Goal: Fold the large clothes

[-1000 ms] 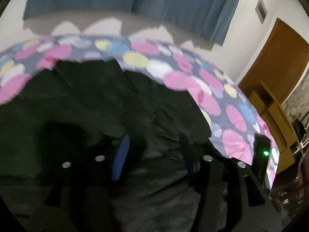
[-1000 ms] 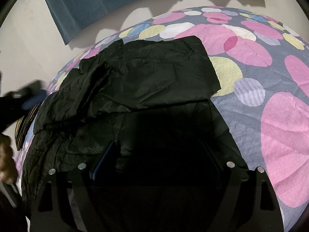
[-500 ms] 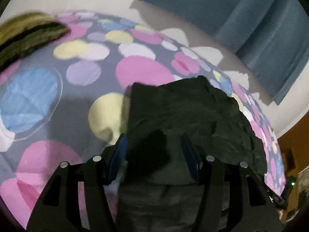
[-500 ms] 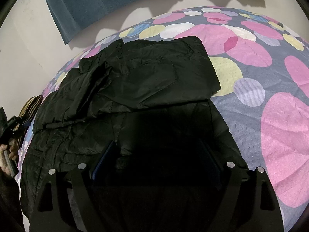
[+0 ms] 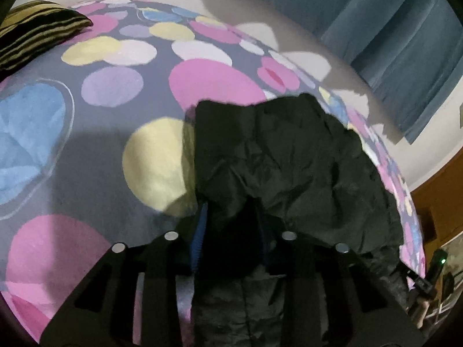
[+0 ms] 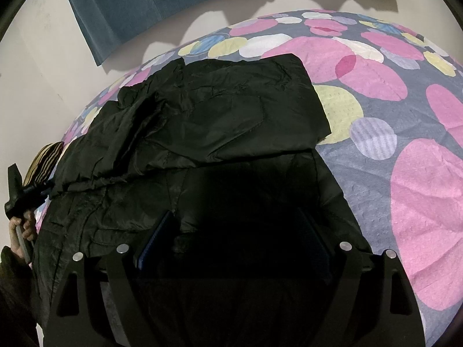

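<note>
Black jacket (image 6: 208, 133) spread on bed (image 6: 405, 150), part folded over itself. Left tool (image 5: 231, 231) at jacket's edge, jaws just narrowed, dark fabric seen between them; firm grip cannot be told. Right tool (image 6: 234, 234) held wide open above jacket.

Home bedroom: spotted bedspread (image 6: 376, 173), blue curtains (image 6: 150, 3).

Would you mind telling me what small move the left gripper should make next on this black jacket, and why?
Probably finish closing the left gripper on the black jacket: its jaws have just been closing, the folded edge lies between them, and the right gripper stands wide over the near hem.
</note>
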Available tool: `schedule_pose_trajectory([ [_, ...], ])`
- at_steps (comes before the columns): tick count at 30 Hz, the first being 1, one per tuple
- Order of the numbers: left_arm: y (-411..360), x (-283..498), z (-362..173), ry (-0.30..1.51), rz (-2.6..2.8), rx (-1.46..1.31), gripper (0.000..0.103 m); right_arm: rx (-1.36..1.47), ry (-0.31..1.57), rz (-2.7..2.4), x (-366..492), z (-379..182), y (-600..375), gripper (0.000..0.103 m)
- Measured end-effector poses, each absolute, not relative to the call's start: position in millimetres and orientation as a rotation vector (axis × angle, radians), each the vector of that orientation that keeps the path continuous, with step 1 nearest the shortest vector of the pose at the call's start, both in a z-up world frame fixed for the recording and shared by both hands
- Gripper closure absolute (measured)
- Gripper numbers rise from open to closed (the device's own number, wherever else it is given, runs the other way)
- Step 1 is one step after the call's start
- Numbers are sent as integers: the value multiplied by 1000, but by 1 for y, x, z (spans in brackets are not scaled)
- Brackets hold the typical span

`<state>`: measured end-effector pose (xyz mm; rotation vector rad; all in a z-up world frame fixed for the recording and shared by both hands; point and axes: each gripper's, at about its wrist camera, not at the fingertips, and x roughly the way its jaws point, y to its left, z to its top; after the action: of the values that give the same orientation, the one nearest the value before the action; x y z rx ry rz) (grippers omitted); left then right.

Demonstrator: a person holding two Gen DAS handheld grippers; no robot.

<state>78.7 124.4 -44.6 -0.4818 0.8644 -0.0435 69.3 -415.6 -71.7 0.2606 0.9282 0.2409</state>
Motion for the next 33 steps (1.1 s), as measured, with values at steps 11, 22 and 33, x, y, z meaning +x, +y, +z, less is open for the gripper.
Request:
schedule_pose_trajectory([
  [11,143,135,-56,908,12,-504,72,261,927,241,69,-72,-415,19],
  [22,132,141,-62,930,79,-395,79,263,927,245,70,-72,-415,18],
  [33,120,130,-50,918,127,-313,73,262,926,246,70,-73,-416,17],
])
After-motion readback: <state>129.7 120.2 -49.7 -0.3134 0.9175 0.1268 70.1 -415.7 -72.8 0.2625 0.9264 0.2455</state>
